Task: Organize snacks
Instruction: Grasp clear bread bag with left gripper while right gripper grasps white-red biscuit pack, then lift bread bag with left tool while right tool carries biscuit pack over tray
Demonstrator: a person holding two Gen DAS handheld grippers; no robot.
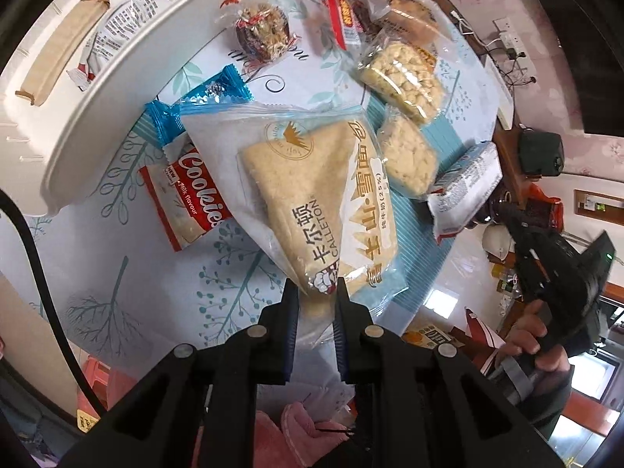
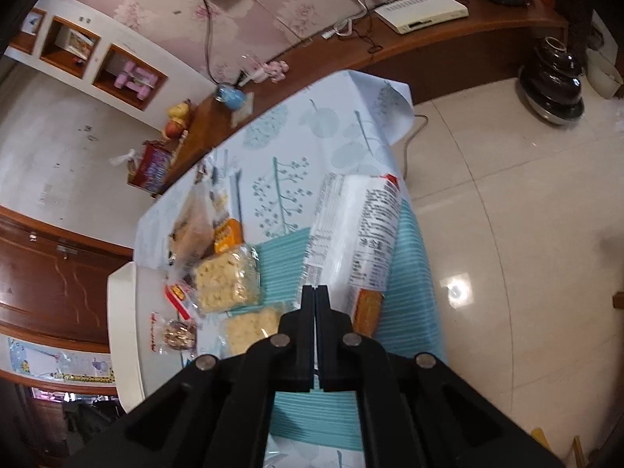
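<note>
My left gripper is shut on the near end of a clear bread package holding a pale triangular loaf, which hangs above the table. In the right wrist view my right gripper is shut on the lower edge of a white printed snack packet. The left wrist view shows that packet lifted at the right, with the right gripper and a hand behind it. On the table lie a red cookies packet, a blue wrapped sweet and two puffed rice bars.
A white tray at the left holds a white packet and has a wooden handle. Nut snacks lie at the far side. A teal striped mat covers the table's edge, with tiled floor to the right.
</note>
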